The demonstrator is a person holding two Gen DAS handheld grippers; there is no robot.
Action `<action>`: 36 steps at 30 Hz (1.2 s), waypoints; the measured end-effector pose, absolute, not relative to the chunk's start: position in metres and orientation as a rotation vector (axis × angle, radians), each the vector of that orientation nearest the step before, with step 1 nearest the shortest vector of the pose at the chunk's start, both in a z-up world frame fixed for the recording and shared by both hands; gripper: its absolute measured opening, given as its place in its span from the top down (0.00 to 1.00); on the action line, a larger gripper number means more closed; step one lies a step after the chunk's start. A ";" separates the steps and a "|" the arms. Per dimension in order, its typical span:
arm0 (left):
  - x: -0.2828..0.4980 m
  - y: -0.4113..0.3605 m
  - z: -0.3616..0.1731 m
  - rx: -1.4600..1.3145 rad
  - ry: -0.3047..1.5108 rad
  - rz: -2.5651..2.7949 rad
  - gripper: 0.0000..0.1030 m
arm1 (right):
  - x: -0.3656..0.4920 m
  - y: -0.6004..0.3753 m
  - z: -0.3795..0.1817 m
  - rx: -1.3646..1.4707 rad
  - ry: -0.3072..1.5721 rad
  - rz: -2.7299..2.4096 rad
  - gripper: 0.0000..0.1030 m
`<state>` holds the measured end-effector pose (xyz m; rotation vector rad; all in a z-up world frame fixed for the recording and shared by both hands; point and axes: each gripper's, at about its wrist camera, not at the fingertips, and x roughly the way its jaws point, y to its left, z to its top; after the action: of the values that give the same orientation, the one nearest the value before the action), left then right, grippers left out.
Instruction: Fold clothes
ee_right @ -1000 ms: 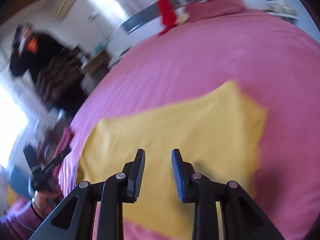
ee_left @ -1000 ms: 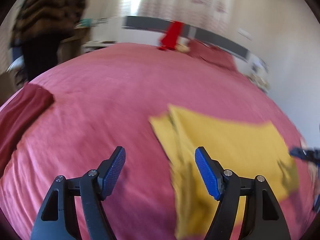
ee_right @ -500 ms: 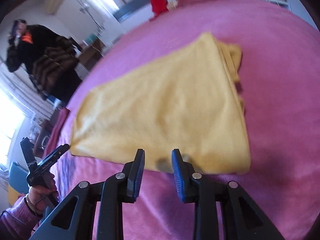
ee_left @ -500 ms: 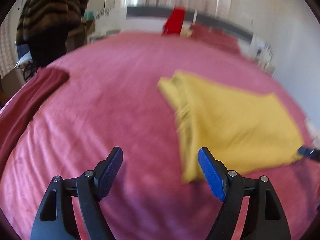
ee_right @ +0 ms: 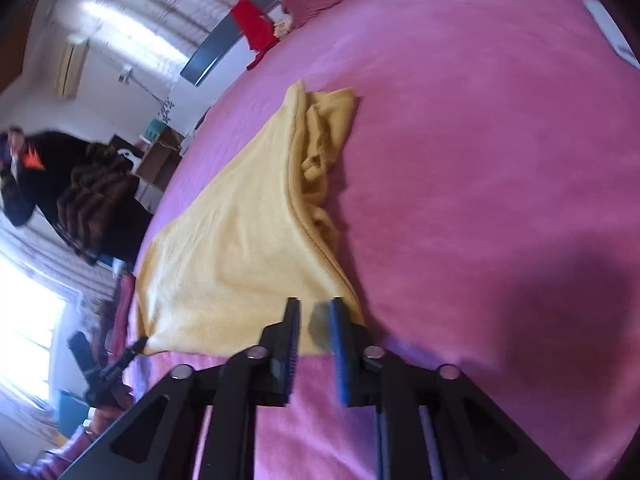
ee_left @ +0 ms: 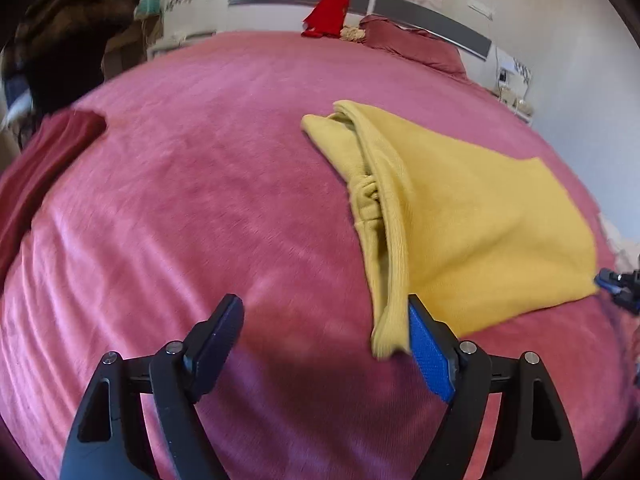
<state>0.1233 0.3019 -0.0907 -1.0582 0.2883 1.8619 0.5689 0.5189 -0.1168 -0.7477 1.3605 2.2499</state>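
Folded yellow garment [ee_left: 472,216] lying flat on the pink bedspread [ee_left: 200,200], toward the right half of the left wrist view, bunched layers and a ribbed hem along its left edge, smooth top layer to the right. Left gripper [ee_left: 326,344] low over the bedspread at the garment's near left corner, jaws wide and opening, only bare bedspread and the corner's tip between them; blue pad of the right-hand finger [ee_left: 430,356] just beside the hanging hem corner, touching or not impossible to tell, nothing gripped. Right gripper [ee_right: 314,334] at the garment's [ee_right: 224,240] near edge in the right wrist view, jaws narrow but parted, a small gap showing yellow cloth behind; the edge not clearly pinched, fingertips blurred. Other gripper's black tip visible at the far near corner in each view. Red cloth [ee_left: 330,10] draped over the grey headboard [ee_left: 432,24], a dusky pink pillow [ee_left: 408,44] beside it. Dark red fabric [ee_left: 44,160] at the bed's left edge. Person in dark clothing [ee_right: 36,176] standing beyond the bed, near stacked brown items.
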 end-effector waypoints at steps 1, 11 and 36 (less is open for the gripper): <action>0.117 0.304 -0.087 -1.085 0.270 1.856 0.20 | 0.571 0.520 -0.111 -0.742 1.364 2.254 0.70; 0.072 0.348 -0.039 -1.160 0.217 1.895 0.17 | 0.516 0.557 -0.061 -0.941 1.139 2.288 0.62; 0.019 0.415 -0.086 -1.306 0.138 1.564 0.00 | 0.469 0.660 -0.140 -0.912 1.669 2.156 0.49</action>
<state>0.0190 0.4150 -0.0865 -1.3056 0.1380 1.5641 0.4686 0.6599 -0.1395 -0.9121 1.6688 2.1556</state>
